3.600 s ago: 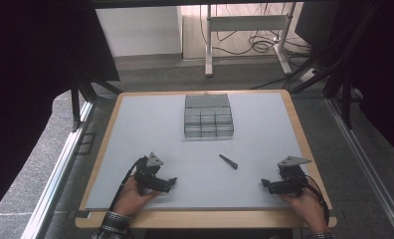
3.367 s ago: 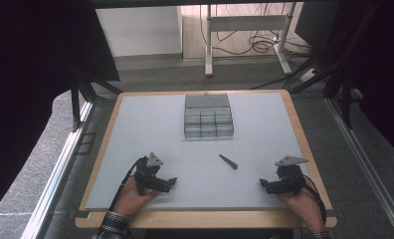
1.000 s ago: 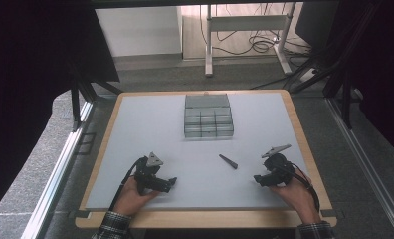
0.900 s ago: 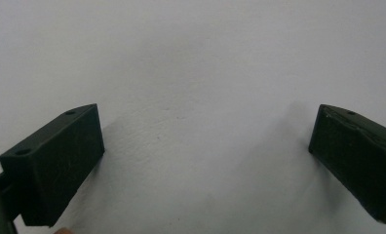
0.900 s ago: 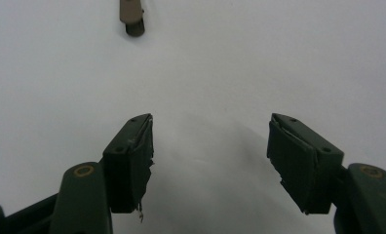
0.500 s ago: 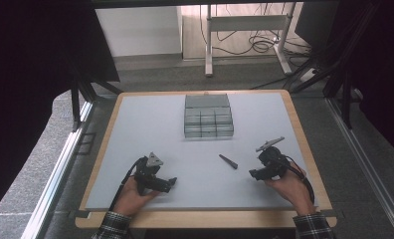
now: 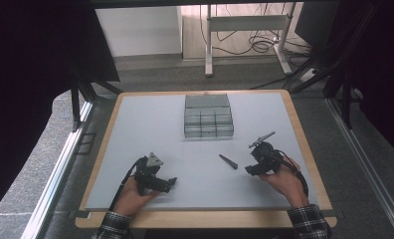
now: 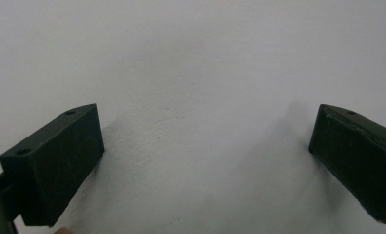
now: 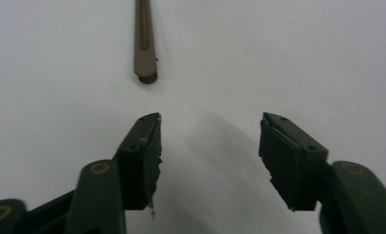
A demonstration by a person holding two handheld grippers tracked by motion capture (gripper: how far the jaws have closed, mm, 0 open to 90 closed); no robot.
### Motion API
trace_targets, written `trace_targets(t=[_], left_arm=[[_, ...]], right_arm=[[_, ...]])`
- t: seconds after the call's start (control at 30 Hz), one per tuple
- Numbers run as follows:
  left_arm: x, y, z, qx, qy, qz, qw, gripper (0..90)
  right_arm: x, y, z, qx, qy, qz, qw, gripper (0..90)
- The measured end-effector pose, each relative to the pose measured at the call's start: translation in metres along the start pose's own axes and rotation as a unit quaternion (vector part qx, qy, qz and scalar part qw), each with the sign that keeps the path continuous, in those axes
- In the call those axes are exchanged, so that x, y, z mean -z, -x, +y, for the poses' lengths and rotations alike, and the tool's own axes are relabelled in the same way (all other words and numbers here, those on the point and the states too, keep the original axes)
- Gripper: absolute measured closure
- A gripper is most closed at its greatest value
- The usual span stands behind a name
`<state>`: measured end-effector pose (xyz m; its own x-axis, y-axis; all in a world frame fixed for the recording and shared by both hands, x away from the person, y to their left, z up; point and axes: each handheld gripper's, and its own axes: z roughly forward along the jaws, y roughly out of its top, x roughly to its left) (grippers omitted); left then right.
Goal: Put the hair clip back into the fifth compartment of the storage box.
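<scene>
Now you are pointing your right tongs (image 9: 208, 146), jaws apart, at the little brown stick (image 9: 144, 39) lying on the worktop (image 7: 150, 129), near the grey box (image 7: 208, 117). Your left tongs (image 8: 205, 161) are resting wide apart. Next, I think, you slide forward around the stick and squeeze.

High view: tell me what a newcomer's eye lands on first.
A grey compartmented box sits at the far middle of the pale grey table mat. Nearer, a small dark tapered stick lies alone, just ahead of the open right gripper. The left gripper, also open, rests near the front edge.
</scene>
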<state>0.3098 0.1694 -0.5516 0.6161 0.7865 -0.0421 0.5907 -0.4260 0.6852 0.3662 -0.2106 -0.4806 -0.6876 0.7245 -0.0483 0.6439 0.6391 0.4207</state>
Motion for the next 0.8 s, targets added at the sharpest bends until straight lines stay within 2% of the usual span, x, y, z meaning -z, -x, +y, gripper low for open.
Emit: trace_targets(t=[0.1, 0.3, 0.5, 0.8], left_arm=[[0.000, 0.000, 0.000, 0.000, 0.000, 0.000, 1.0000, 0.0], [0.000, 0.000, 0.000, 0.000, 0.000, 0.000, 1.0000, 0.0], [0.000, 0.000, 0.000, 0.000, 0.000, 0.000, 1.0000, 0.0], [0.000, 0.000, 0.000, 0.000, 0.000, 0.000, 1.0000, 0.0]], right_arm=[[-0.002, -0.002, 0.003, 0.006, -0.006, 0.004, 1.0000, 45.7], [-0.006, -0.006, 0.015, 0.010, -0.020, 0.027, 0.9994, 52.2], [-0.012, -0.009, 0.025, 0.011, -0.032, 0.048, 0.9983, 52.8], [-0.022, -0.016, 0.036, 0.031, -0.054, 0.048, 0.9969, 61.2]])
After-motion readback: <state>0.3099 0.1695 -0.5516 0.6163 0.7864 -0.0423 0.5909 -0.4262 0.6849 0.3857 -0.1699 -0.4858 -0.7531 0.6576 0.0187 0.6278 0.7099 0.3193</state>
